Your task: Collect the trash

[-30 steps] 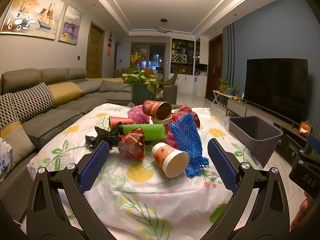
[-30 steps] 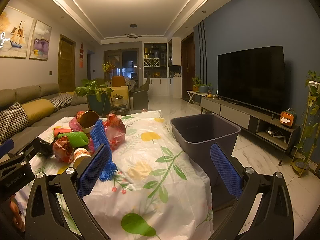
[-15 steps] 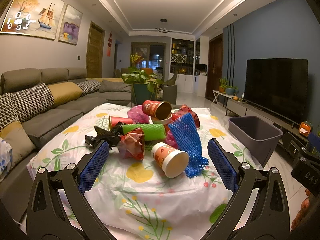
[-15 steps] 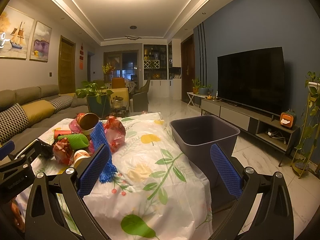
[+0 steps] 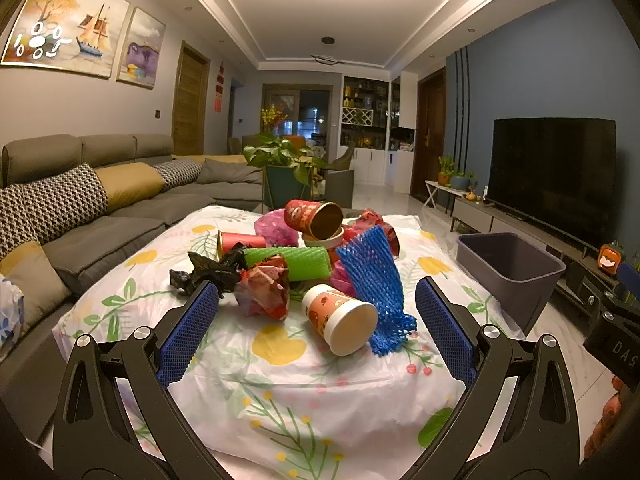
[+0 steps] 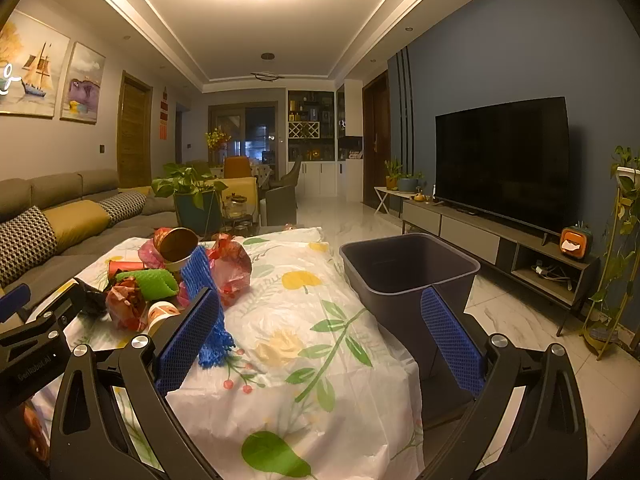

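A heap of trash lies on the floral tablecloth (image 5: 280, 364): a paper cup (image 5: 340, 318) on its side, blue foam netting (image 5: 372, 284), a green foam sleeve (image 5: 296, 262), a crumpled red wrapper (image 5: 266, 292), black plastic (image 5: 208, 274) and a red tube (image 5: 314, 218). My left gripper (image 5: 316, 332) stands open just short of the cup, nothing between its fingers. My right gripper (image 6: 320, 332) is open too, over the table's near right part, with the heap (image 6: 160, 280) to its left. A grey bin (image 6: 408, 270) stands by the table's right edge.
A grey sofa (image 5: 100, 208) with cushions runs along the left. A potted plant (image 5: 286, 160) stands behind the table. The TV (image 6: 504, 164) and its low cabinet (image 6: 500, 244) line the right wall, with tiled floor between them and the bin.
The right wrist view has tilted slightly, with the scene sitting a little lower in the frame. The left gripper and the trash have not visibly moved.
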`<state>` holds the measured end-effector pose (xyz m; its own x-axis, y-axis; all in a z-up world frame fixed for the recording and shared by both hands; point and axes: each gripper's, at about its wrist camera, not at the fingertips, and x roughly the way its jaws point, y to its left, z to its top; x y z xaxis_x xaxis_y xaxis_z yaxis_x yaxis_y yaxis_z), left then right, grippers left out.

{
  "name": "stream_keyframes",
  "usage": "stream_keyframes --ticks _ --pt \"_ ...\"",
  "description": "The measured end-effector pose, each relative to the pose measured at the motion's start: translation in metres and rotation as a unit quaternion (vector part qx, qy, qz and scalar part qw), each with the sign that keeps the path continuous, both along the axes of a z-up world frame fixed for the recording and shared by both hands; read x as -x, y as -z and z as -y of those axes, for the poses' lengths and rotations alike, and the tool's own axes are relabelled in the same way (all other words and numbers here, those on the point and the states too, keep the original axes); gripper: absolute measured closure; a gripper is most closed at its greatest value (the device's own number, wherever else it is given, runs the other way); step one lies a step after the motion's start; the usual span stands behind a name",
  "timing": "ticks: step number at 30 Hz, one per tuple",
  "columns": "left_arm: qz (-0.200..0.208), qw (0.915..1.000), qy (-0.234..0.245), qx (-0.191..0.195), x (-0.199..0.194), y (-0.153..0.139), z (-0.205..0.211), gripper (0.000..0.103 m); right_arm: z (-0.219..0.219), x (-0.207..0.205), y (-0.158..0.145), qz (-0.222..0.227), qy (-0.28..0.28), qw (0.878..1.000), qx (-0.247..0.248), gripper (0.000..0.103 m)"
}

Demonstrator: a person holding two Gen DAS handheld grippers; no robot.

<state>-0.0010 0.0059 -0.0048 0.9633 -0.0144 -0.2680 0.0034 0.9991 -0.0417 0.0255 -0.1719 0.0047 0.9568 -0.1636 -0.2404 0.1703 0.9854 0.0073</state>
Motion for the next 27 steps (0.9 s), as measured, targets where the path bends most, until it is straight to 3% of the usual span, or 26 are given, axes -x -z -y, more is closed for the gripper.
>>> stream_keyframes --ticks 27 --pt "-0.007 1.0000 0.002 0.006 -0.0057 0.0108 -0.0022 0.006 0.0024 -0.0063 0.0018 0.005 0.000 1.000 -0.002 0.005"
